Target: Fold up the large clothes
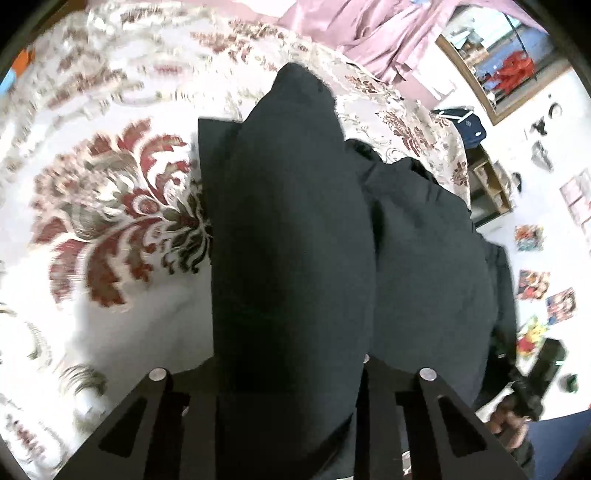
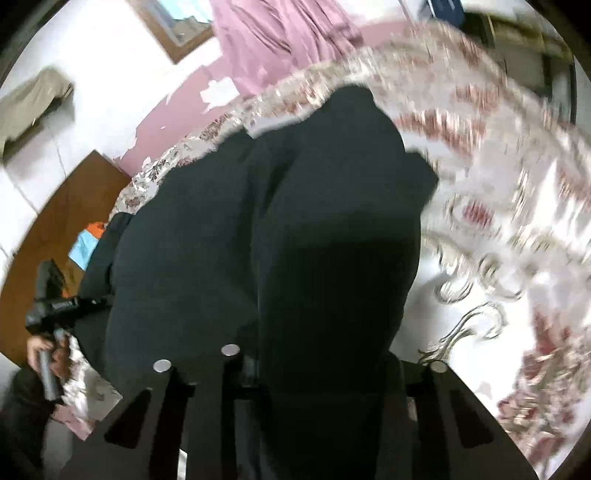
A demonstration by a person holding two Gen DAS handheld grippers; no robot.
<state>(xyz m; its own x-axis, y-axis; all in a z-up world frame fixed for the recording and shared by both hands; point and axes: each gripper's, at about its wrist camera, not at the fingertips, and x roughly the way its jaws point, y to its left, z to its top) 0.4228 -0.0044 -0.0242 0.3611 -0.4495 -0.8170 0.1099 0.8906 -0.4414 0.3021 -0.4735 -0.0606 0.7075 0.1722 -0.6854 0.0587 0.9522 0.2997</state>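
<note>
A large dark garment (image 1: 291,229) hangs between both grippers above a bed with a white, red-flowered cover (image 1: 110,206). In the left wrist view the cloth drapes over my left gripper (image 1: 291,373) and hides its fingertips; the jaws stand close on the fabric. In the right wrist view the same dark garment (image 2: 332,236) covers my right gripper (image 2: 332,362), which grips it too. The other hand-held gripper shows at the right edge of the left view (image 1: 535,384) and at the left edge of the right view (image 2: 55,306).
Pink curtains (image 1: 388,33) and a framed mirror (image 1: 509,62) stand beyond the bed. A shelf (image 1: 491,184) and posters (image 1: 532,284) are on the white wall. A brown wooden board (image 2: 62,206) and pink wall (image 2: 177,122) lie beside the bed (image 2: 517,206).
</note>
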